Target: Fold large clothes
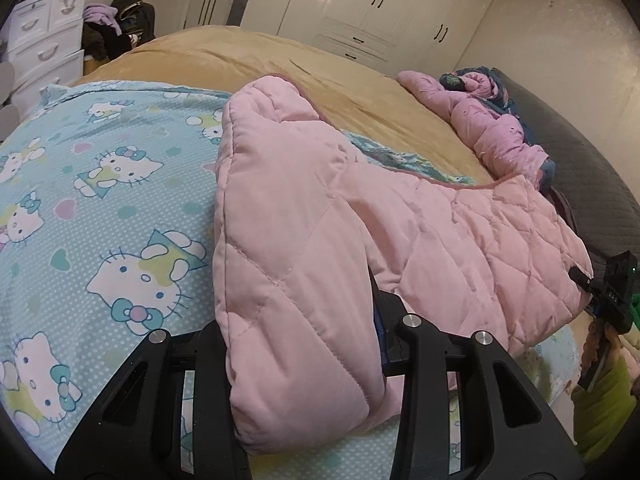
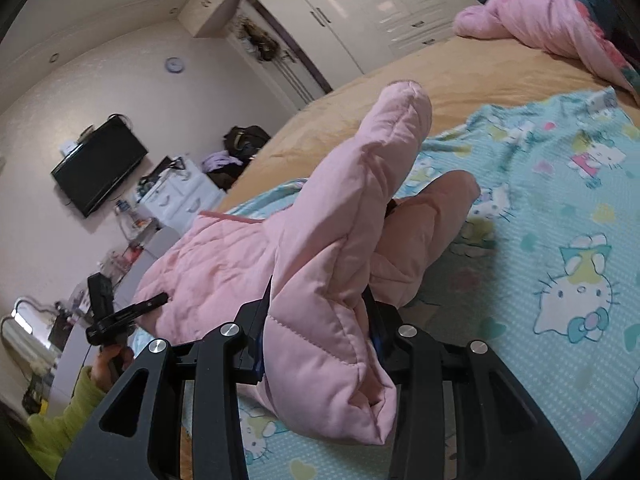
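Note:
A pink quilted jacket (image 1: 320,208) lies on a Hello Kitty sheet (image 1: 100,200) on the bed. My left gripper (image 1: 304,320) is shut on a thick fold of the jacket and holds it just above the sheet. My right gripper (image 2: 320,312) is shut on another part of the same jacket (image 2: 340,240), with a sleeve (image 2: 396,128) sticking up beyond it. The right gripper also shows in the left wrist view (image 1: 612,292) at the jacket's far right edge. The left gripper shows in the right wrist view (image 2: 120,316) at the jacket's left edge.
A tan blanket (image 1: 248,52) covers the far bed. A second pink garment (image 1: 480,120) is heaped at the headboard. White drawers (image 1: 40,40) and dark clothes (image 1: 120,28) stand beside the bed; wardrobes (image 1: 360,4) line the far wall. A TV (image 2: 100,164) hangs on the wall.

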`<state>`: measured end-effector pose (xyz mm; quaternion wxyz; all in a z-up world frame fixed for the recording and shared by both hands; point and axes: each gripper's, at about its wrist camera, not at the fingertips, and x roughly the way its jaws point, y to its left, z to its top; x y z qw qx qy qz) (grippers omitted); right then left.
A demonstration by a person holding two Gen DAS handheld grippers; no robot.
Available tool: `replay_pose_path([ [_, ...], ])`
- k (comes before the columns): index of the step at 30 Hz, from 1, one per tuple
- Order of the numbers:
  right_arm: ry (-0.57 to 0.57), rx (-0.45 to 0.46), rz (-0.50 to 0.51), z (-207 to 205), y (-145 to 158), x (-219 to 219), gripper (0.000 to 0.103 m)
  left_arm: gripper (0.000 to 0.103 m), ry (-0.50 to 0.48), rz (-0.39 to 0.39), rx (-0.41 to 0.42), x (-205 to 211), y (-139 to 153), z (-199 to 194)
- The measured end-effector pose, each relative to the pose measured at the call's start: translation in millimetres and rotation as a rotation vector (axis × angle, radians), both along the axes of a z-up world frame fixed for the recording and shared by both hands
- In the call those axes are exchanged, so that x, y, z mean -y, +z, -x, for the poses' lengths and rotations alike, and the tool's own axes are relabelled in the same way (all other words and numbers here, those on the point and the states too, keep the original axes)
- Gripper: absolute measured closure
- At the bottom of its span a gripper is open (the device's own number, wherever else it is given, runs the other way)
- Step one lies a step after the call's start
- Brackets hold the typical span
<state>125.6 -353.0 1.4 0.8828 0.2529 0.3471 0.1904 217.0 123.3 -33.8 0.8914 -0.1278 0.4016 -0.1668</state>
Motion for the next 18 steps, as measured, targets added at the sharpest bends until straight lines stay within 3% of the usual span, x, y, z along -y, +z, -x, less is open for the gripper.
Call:
replay_pose_path([
  [18, -0.144, -0.232, 0.029, 0, -63, 24, 0.061, 0.064, 0.026, -0.058, -0.059, 0, -21, -9],
])
